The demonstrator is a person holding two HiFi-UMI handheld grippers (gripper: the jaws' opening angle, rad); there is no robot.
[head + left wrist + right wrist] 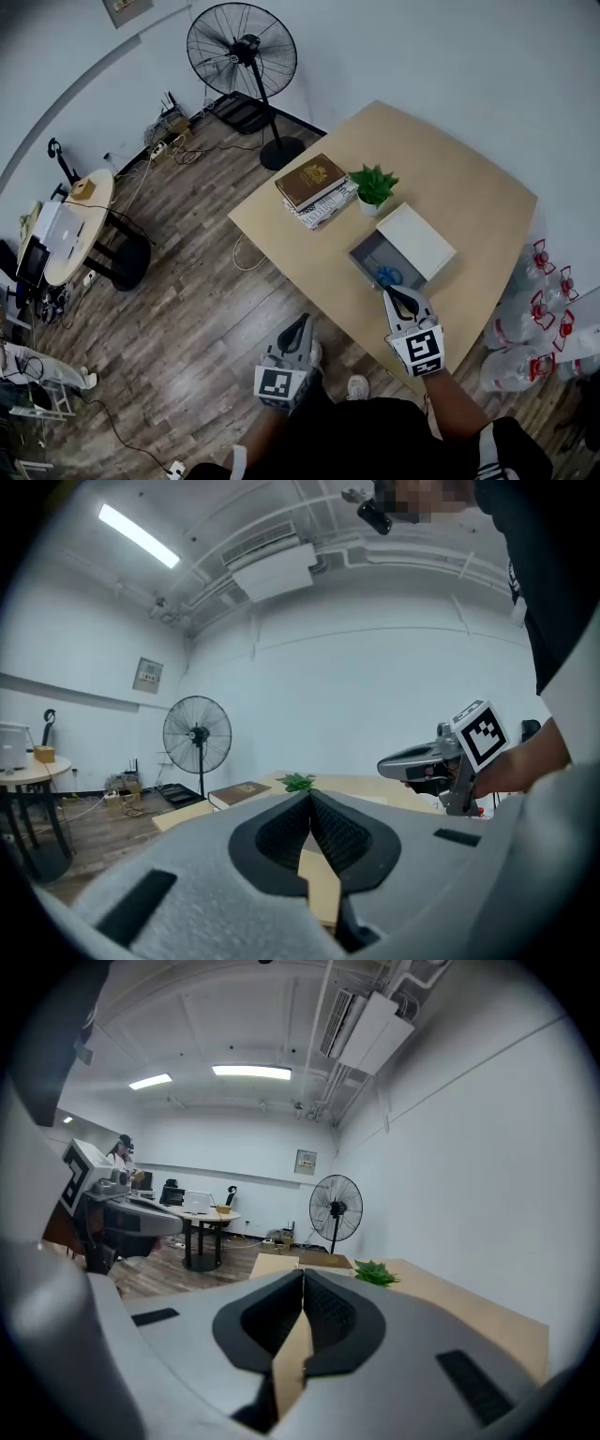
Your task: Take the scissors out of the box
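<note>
A grey box (366, 251) lies on the wooden table (469, 187), and its white lid (415, 241) is slid aside over the far half. The blue handles of the scissors (387, 276) show in the uncovered near part. My right gripper (401, 298) hovers at the table's front edge just short of the box, shut with nothing in it; its pads meet in the right gripper view (303, 1271). My left gripper (298, 328) is over the floor, left of the table, also shut and holding nothing (309, 794).
A stack of books (314, 187) and a small potted plant (374, 186) sit behind the box. A standing fan (242, 52) is beyond the table. A round side table (66, 230) stands far left, and water jugs (534, 319) are on the floor at the right.
</note>
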